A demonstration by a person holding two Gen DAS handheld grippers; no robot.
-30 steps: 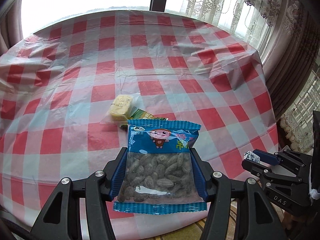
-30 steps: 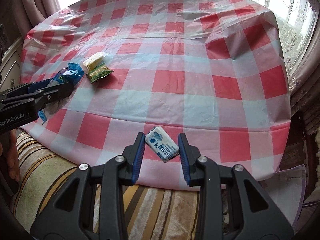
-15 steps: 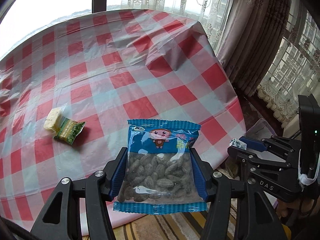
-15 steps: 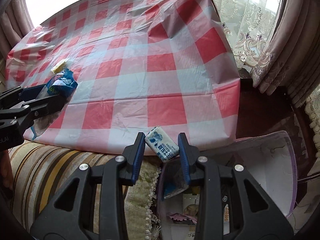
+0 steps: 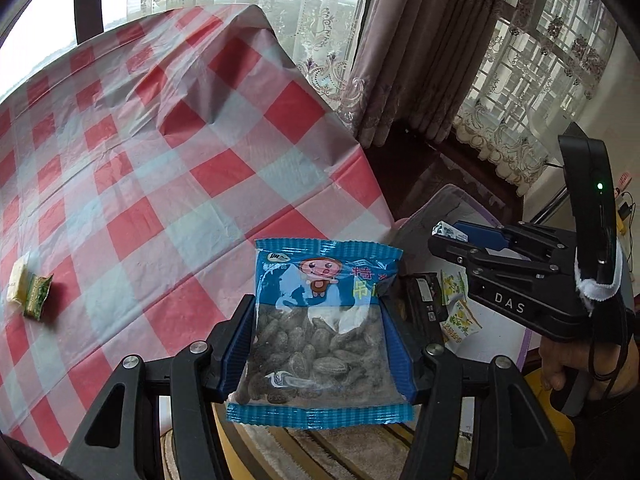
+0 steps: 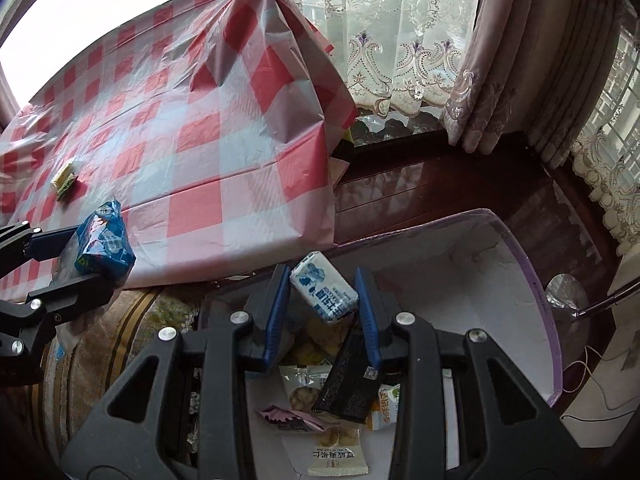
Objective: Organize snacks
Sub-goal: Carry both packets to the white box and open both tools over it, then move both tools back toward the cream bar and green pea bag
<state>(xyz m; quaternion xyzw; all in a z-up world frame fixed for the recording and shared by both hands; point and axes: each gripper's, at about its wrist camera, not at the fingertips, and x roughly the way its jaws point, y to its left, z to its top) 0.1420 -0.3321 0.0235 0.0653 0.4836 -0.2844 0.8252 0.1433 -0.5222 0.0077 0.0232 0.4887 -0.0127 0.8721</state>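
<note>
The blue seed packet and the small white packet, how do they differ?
The blue seed packet is a large flat pouch with a clear window showing seeds; the small white packet is a compact opaque pillow. The seed packet sits straight in the left gripper; the white packet lies tilted across the right gripper. Both are clamped and carry blue print.

Red-and-white checked tablecloth (image 5: 168,184), blue packet (image 5: 326,280)

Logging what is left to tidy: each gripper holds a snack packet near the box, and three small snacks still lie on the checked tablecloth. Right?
Not three: two. The left wrist view shows only a pale yellow snack and a green packet side by side on the tablecloth. The rest holds: the left gripper has the blue packet, the right gripper the white packet, by the box.
</note>
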